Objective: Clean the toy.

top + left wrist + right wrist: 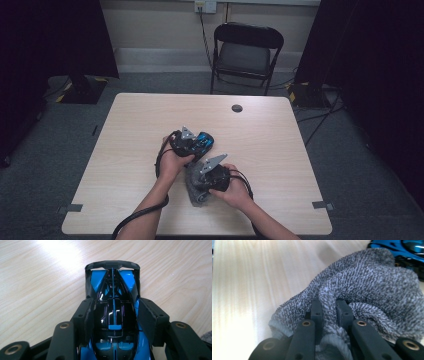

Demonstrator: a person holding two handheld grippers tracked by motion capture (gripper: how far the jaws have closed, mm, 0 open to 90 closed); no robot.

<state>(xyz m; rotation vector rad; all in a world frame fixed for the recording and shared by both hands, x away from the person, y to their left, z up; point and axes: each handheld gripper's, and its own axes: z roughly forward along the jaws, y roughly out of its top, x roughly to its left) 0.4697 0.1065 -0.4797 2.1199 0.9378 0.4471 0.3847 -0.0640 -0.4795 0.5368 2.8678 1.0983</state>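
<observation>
Two grippers at work near middle of wooden table (280,135), close to person's edge. Left gripper (115,315) clamped on blue and black toy car (113,305): pads pressing both flanks of the body at cockpit level, seen from left gripper view. Car resting on tabletop, long axis in line w/ the jaws, dark wing-like bar at far end. In high view, car (204,141) just beyond left gripper (192,144), approx. at table centre, left hand (172,162) wrapped around gripper body.

Right gripper (331,308) clenched on grey terry cloth (372,290): a fold of fabric squeezed between the two pads, jaws nearly together, rest of cloth bunched up beyond and around them. In right gripper view, cloth lying on table, its far edge just beside the car (397,247), at top right corner; touching or not, cannot tell. In high view, cloth (196,192) under and in front of right gripper (207,175), right hand (235,190) behind it, both slightly nearer to person than the car.

Behind table: black folding chair (247,50) against wall, dark stands at left and right on grey floor, small dark round cap (237,108) in tabletop near far edge.
</observation>
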